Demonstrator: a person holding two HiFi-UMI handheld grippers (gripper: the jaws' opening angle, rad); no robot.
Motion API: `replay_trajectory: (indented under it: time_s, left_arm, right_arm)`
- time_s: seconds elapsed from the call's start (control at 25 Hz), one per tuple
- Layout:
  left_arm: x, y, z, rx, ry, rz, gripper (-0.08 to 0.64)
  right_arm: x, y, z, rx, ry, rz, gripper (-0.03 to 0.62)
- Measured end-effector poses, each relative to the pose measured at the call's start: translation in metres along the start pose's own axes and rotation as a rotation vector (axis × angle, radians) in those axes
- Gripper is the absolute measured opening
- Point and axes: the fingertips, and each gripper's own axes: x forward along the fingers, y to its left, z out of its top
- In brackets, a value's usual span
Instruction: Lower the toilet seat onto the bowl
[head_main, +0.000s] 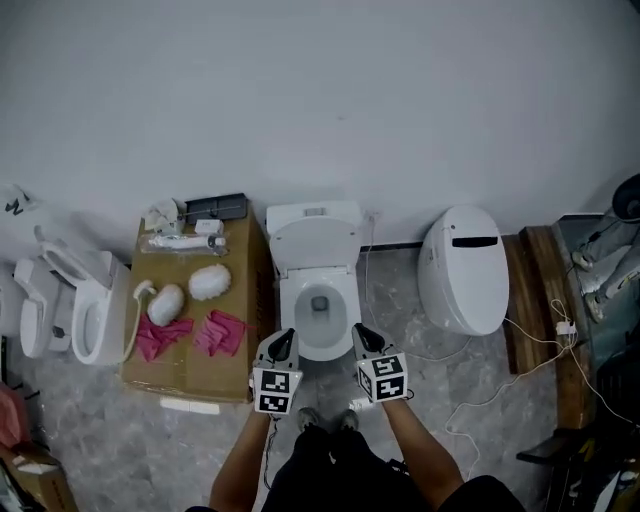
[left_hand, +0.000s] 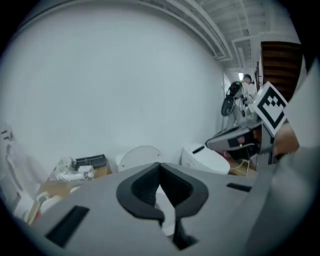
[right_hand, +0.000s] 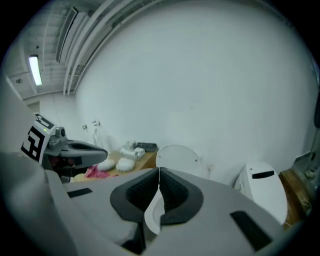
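A white wall (head_main: 320, 100) runs behind 3 toilets on a grey, marbled floor (head_main: 430, 400). The toilet seat (head_main: 315, 243) of the middle one stands raised, leaning back against the tank; seat and lid cannot be told apart. Below it the bowl (head_main: 340, 300) is open.

The left gripper (head_main: 285, 336) and the right gripper (head_main: 362, 332) hang side by side over the bowl's front rim, apart from the seat. In each gripper view the 2 pads are pressed together with nothing between them.

To the person's left a flat cardboard box (head_main: 180, 370) lies just beside the bowl, with pink cloths (head_main: 220, 332) on it, and past it is a toilet with its seat up (head_main: 90, 310). To the right is a toilet with its lid down (head_main: 463, 270), white cables (head_main: 500, 345) and a wooden bench (head_main: 540, 310).
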Motion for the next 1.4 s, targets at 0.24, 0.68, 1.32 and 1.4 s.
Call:
replay_trajectory:
  time_s: [0.24,0.68,1.32,1.4]
  left_arm:
    - [-0.085,-0.012,0.113,0.02,-0.232,0.07,0.009]
    - [-0.155,-0.047,0.14,0.037,-0.314,0.084,0.009]
    - [-0.164,-0.053,0.137,0.035,-0.35,0.095,0.009]
    - [-0.166,-0.051,0.137,0.034,-0.352,0.094,0.009]
  right_arm:
    - [-0.071,0.023,0.089,0.009,-0.217,-0.018,0.031]
    - [-0.152,0.055,0.103,-0.005,-0.315,0.006,0.031]
    - [-0.16,0.063,0.098,-0.041,-0.313,0.028,0.026]
    - [-0.159,0.066,0.098,-0.046,-0.313,0.03,0.026]
